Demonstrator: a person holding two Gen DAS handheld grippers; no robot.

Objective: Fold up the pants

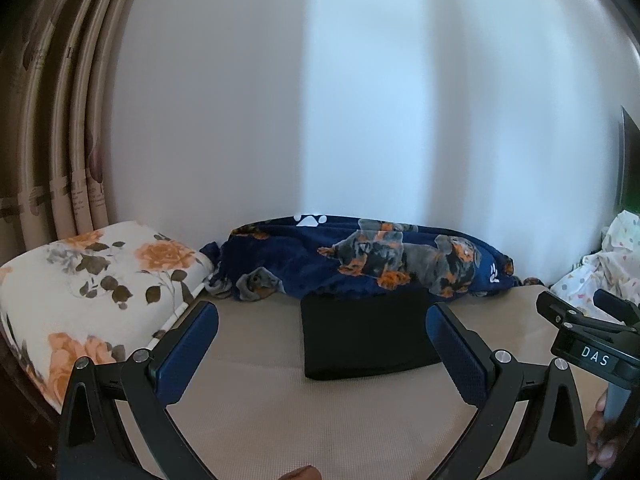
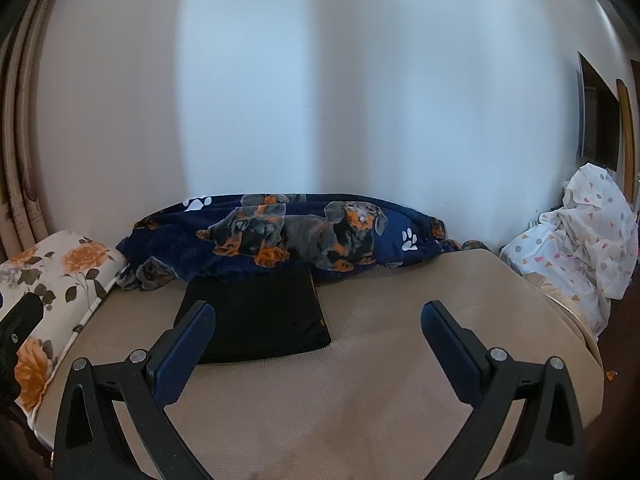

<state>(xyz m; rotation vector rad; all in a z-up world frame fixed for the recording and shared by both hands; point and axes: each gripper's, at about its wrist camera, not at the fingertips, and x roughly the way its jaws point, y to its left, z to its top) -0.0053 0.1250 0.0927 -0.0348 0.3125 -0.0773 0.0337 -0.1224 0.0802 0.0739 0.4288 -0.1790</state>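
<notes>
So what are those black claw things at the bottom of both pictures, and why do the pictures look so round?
Those are two grabbing tools, each with a camera that looks out along its fingers. Its lens bends everything round. One picture is from the left hand-held gripper, the other from the right hand-held gripper. A person carries them; no robot here. Both are open and hold nothing. On the beige bed lie black pants, already folded into a neat block. Behind them is a blue dog blanket, with a flowery pillow on the left and a spotted white cloth on the right.
</notes>
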